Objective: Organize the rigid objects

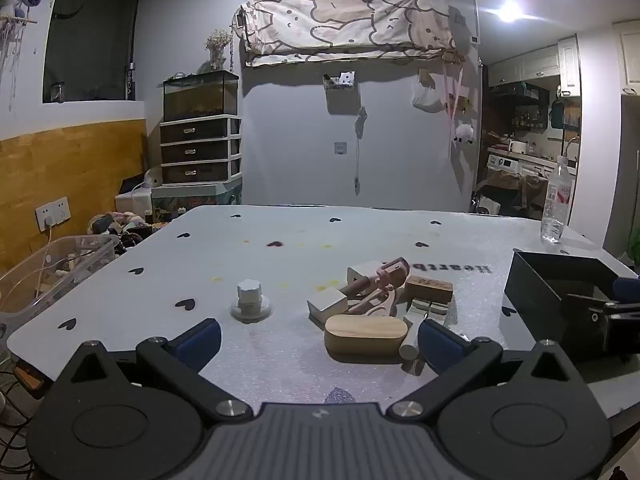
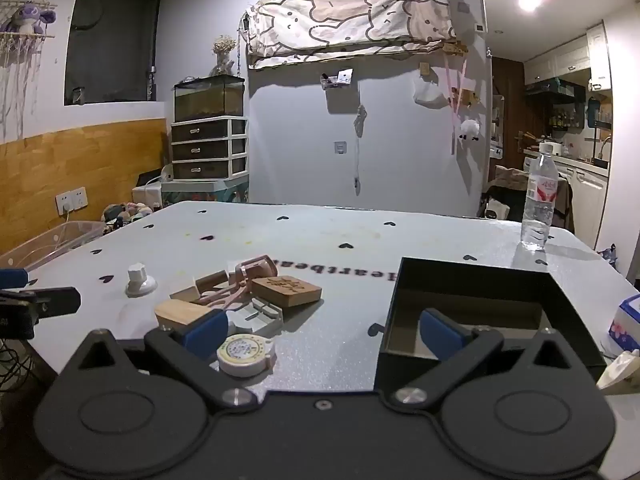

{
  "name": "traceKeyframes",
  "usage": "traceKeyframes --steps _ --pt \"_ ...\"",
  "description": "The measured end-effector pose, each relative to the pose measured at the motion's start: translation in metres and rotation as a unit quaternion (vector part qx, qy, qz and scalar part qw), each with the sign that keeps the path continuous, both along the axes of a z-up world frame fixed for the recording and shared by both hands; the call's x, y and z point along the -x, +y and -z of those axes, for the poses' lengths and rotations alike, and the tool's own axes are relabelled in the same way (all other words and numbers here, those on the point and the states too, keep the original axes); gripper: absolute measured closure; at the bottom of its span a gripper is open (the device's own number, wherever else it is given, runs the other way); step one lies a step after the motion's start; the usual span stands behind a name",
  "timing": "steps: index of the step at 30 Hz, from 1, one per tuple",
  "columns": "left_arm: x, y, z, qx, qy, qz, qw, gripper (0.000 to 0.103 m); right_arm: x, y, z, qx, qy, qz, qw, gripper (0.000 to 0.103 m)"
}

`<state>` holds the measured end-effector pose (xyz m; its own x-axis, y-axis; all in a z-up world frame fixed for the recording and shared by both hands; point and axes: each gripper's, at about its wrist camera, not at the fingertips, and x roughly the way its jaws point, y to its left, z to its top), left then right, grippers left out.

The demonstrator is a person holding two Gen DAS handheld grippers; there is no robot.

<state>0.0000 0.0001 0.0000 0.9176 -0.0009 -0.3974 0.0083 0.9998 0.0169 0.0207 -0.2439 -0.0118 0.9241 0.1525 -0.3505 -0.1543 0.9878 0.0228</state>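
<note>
Lying in a loose pile point(image 1: 380, 304) mid-table point(image 1: 280, 264) are wooden blocks and pink clips, a white knob point(image 1: 250, 300) to their left, a black box point(image 2: 472, 304) to their right. Left gripper point(image 1: 320, 340) and right gripper point(image 2: 332, 332) both gape wide, empty.

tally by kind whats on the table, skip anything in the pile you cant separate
black box: 1
water bottle: 1
white knob on a round base: 1
round tape measure: 1
carved wooden block: 1
oval wooden block: 1
total: 6, leaving out the tangled pink and pale pieces in the pile
</note>
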Motion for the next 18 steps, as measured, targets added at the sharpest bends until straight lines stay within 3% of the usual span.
traceKeyframes --steps 18 --pt "0.0002 0.0001 -0.0002 0.000 -0.001 0.001 1.0000 0.000 0.0005 -0.0003 -0.0003 0.000 0.000 -0.001 1.000 0.000"
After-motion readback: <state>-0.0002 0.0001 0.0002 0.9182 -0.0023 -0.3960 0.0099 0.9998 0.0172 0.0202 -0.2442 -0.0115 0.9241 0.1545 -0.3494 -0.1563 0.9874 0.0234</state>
